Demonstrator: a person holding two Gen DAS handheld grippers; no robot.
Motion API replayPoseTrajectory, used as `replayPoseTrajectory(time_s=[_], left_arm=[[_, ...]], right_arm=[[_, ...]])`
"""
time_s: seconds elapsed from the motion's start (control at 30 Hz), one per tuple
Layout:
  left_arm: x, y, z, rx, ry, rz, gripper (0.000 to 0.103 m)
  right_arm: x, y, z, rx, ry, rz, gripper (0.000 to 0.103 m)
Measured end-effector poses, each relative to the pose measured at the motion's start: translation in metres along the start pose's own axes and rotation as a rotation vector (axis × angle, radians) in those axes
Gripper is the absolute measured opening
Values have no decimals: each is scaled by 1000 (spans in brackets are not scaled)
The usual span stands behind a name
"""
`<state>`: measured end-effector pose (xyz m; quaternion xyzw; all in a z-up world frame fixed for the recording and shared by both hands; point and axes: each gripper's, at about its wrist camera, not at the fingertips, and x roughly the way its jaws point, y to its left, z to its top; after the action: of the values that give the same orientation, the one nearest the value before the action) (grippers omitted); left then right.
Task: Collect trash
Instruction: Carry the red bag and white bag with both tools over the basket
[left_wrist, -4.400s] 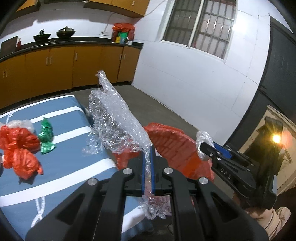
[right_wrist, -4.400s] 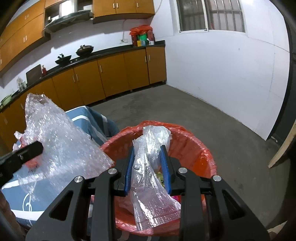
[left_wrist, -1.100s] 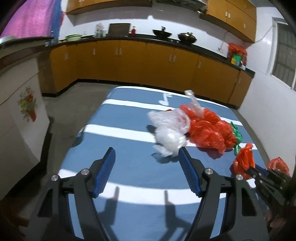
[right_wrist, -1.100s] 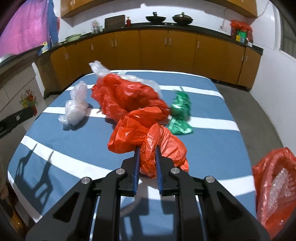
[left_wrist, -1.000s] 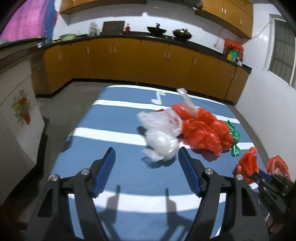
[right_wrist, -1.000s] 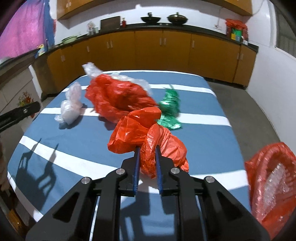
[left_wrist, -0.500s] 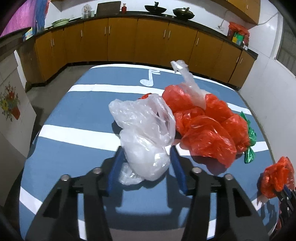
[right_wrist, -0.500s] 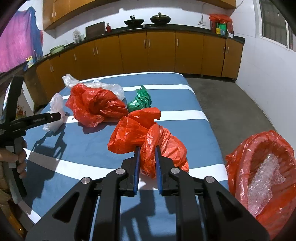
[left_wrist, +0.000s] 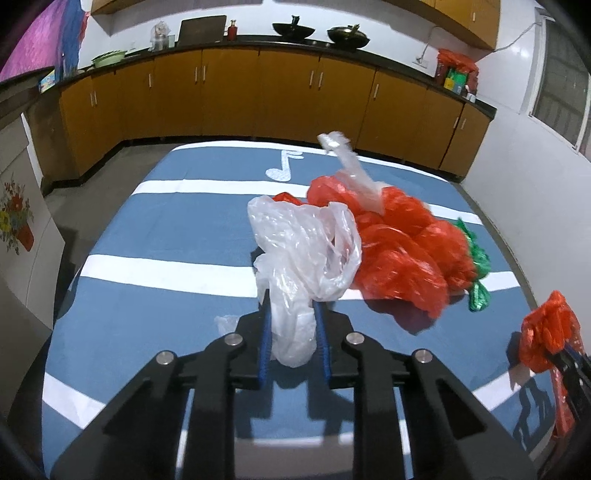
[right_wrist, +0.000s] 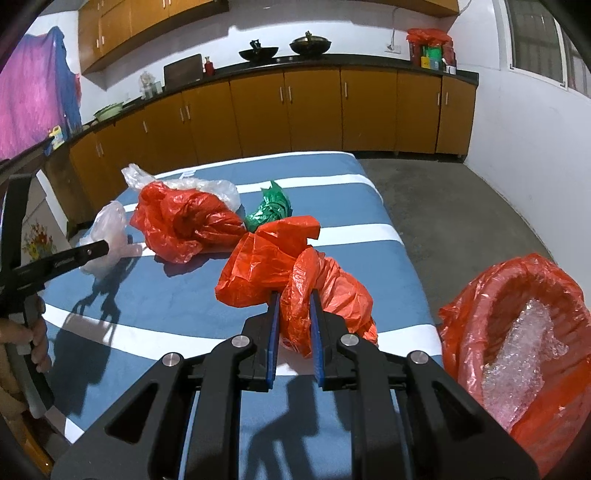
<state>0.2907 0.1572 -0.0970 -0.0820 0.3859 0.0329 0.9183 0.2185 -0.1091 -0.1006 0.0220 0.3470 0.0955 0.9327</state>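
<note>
Risk entry: left gripper (left_wrist: 291, 325) jaws, just closing on white bag (left_wrist: 303, 258), may slip off thin film; right gripper (right_wrist: 293, 325) jaws clamp red bag (right_wrist: 295, 273).

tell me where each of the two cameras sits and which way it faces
Left wrist: on the left gripper, looking down along its jaws, which have just been closing on the white plastic bag on the blue striped table.
Right wrist: on the right gripper, its jaws shut on an orange plastic bag; a hand shows at left.
Shared: table, bag pile, kitchen cabinets.
</note>
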Motion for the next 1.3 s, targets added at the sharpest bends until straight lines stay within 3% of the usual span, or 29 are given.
replayPoseTrajectory(time_s=[0.37,0.83,0.97,1.07,1.17,1.23,1.3], left_arm=[[-53,-33,-9,30,-54,-116,21],[-96,-124,-26,152,-75,-301,21],[-94,-151,-34,169,-57,-350,21],[-85,-168,-40,144,-10,-389,21],[-90,-175,-49,189,-23,-390,21],[-90,-172,-49,207,-31,-368,21],[-87,-165,-47,187,-27,-357,21]], right_arm=[[-37,-25,4,53,-74,-24,16],[-94,-81,-8,168,-154,-118,16],[-95,-94,-15,196,-159,-154,1],[-74,-106,-26,277,-106,-110,1],[-71,-107,-42,279,-86,-65,1],[-76,-103,-50,254,-85,-59,6],[-80,-101,-54,247,-93,-48,39]])
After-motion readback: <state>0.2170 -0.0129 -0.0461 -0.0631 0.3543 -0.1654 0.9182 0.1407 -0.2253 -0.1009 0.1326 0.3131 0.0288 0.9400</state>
